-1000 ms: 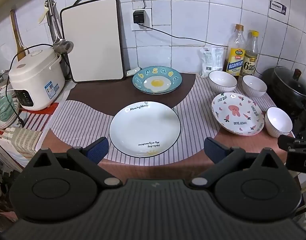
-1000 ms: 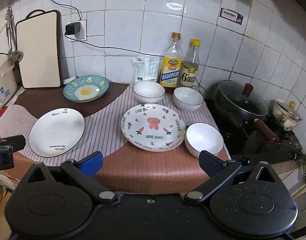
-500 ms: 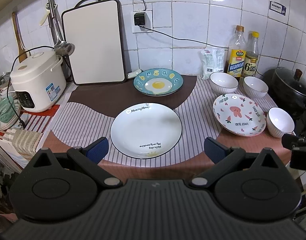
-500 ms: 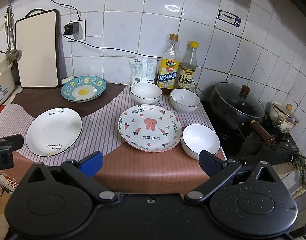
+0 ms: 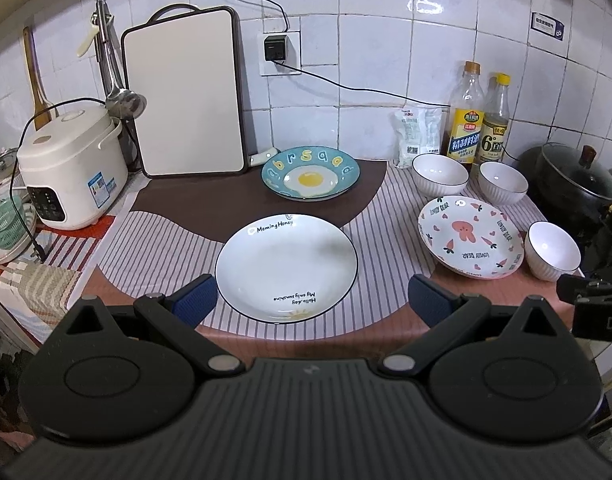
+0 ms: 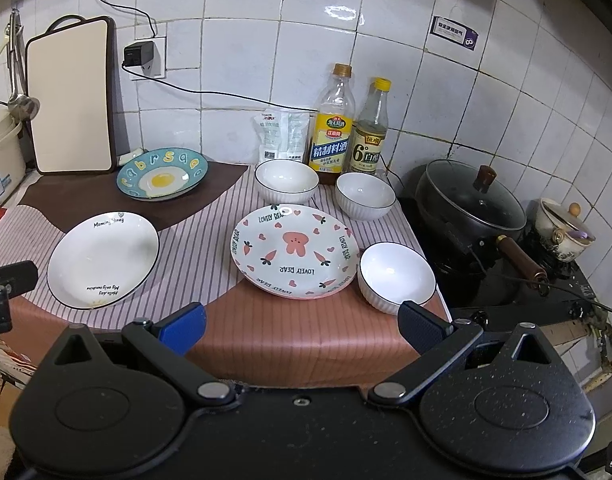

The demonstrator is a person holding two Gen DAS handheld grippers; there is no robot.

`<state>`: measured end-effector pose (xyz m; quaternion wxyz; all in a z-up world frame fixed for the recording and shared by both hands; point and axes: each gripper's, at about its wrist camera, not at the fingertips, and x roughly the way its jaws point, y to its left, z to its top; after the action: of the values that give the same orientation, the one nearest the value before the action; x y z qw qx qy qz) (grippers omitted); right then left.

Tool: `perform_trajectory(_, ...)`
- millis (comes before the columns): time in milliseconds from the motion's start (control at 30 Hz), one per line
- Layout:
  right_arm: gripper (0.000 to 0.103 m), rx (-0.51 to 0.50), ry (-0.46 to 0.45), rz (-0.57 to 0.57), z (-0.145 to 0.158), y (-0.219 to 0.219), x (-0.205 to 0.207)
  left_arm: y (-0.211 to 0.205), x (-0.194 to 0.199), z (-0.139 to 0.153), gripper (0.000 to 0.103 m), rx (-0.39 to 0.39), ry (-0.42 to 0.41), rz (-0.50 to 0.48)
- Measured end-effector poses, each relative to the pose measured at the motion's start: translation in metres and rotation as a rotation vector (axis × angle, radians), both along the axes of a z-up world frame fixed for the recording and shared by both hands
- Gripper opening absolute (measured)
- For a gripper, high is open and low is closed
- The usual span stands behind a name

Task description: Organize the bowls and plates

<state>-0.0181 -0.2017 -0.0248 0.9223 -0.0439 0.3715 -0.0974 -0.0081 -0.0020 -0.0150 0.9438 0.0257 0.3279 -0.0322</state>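
Observation:
Three plates lie on the striped cloth: a white one with black lettering, a blue fried-egg one behind it, and a pink rabbit one to the right. Three white bowls stand near the rabbit plate: two at the back and one at the counter's front right corner. My left gripper hangs open just short of the white plate's near rim. My right gripper is open over the counter's front edge, before the rabbit plate. Nothing sits between either pair of fingers.
A rice cooker and a cutting board stand at the back left. Two bottles and a packet line the tiled wall. A lidded black pot sits on the stove to the right.
Both grippers have drifted slightly, so the plates and bowls sit a little higher or shifted in each view. Nothing on the counter has moved; both grippers stay open.

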Motion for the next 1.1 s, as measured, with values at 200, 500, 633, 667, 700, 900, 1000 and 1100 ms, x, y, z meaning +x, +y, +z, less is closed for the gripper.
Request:
perform_trajectory(200, 0.103, 0.002, 0.0, -0.002, -0.001, 0.001, -0.001, 0.0, -0.001, 0.0, 0.103, 0.003, -0.003, 0.001)
perform_trajectory(500, 0.103, -0.001, 0.003, 0.006, -0.003, 0.005, -0.002, 0.003, -0.008, -0.005, 0.103, 0.013, 0.012, 0.018)
perform_trajectory(633, 0.103, -0.002, 0.004, 0.004, -0.003, 0.006, -0.002, 0.005, -0.008, -0.005, 0.103, 0.014, 0.021, 0.02)
perform_trajectory(667, 0.103, -0.003, 0.005, 0.004, -0.003, 0.006, -0.002, 0.006, -0.008, -0.005, 0.103, 0.015, 0.021, 0.022)
perform_trajectory(700, 0.103, -0.004, 0.005, 0.005, -0.004, 0.006, -0.002, 0.007, -0.008, -0.005, 0.103, 0.017, 0.021, 0.024)
perform_trajectory(900, 0.103, 0.006, -0.009, 0.017, -0.003, 0.007, -0.004, 0.013, -0.006, 0.0, 0.103, -0.011, 0.027, -0.004)
perform_trajectory(1000, 0.103, 0.025, -0.05, 0.06, 0.0, 0.011, -0.007, 0.017, -0.006, 0.005, 0.102, -0.017, 0.003, -0.008)
perform_trajectory(1100, 0.103, 0.069, -0.092, 0.113, 0.0, 0.015, -0.008, 0.024, 0.0, 0.009, 0.101, -0.023, -0.013, -0.004)
